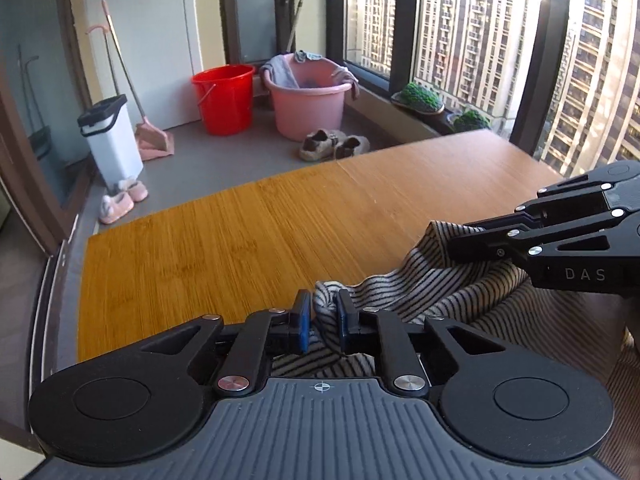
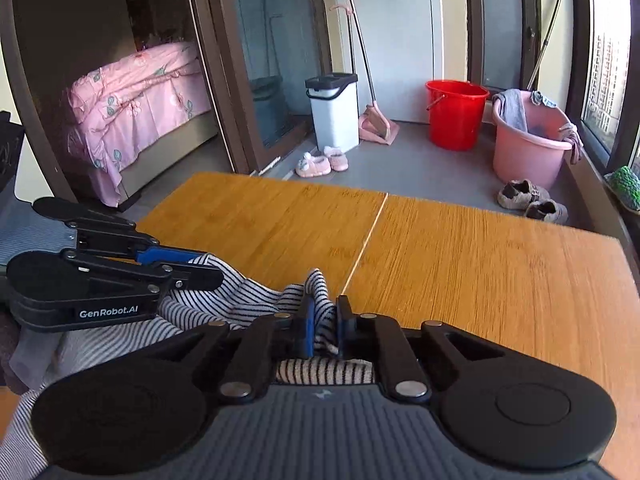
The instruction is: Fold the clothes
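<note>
I have one striped top, bunched at the table's near edge, unfolded. Left claw pinches a fold of it; right claw pinches another fold just beside. Both clamped. No fold made yet; spreading and every fold remain. Two claws, one garment.

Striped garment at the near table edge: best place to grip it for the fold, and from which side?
The black-and-white striped knit garment: grip its raised edge, one pinch each end, from the near side of the wooden table. Left gripper and right gripper are shut there already.
</note>
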